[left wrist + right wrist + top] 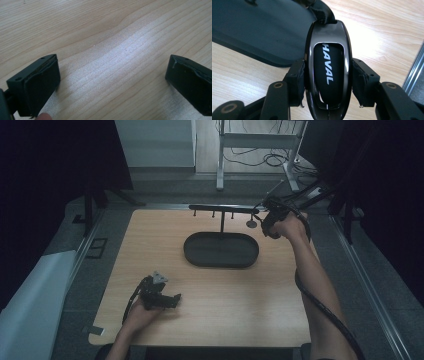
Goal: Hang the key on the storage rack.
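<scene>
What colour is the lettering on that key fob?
White letters on the glossy black key fob, clearest in the right gripper view.

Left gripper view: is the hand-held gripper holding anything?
No, the left hand-held gripper stands wide open with only bare wooden table between its jaws.

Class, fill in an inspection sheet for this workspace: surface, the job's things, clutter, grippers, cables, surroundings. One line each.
Surface: light wooden table, bare around the left hand.
Job's things: glossy black HAVAL car key fob; black oval tray bearing a black hook rail on a post.
Clutter: nothing seen.
Grippers: right gripper shut on the key fob, beside the tray's right end; left gripper open, nothing between its jaws, low over the table.
Cables: black cable trailing along the right forearm; loose cables on the floor behind.
Surroundings: white frame legs, dark screens either side.
</scene>
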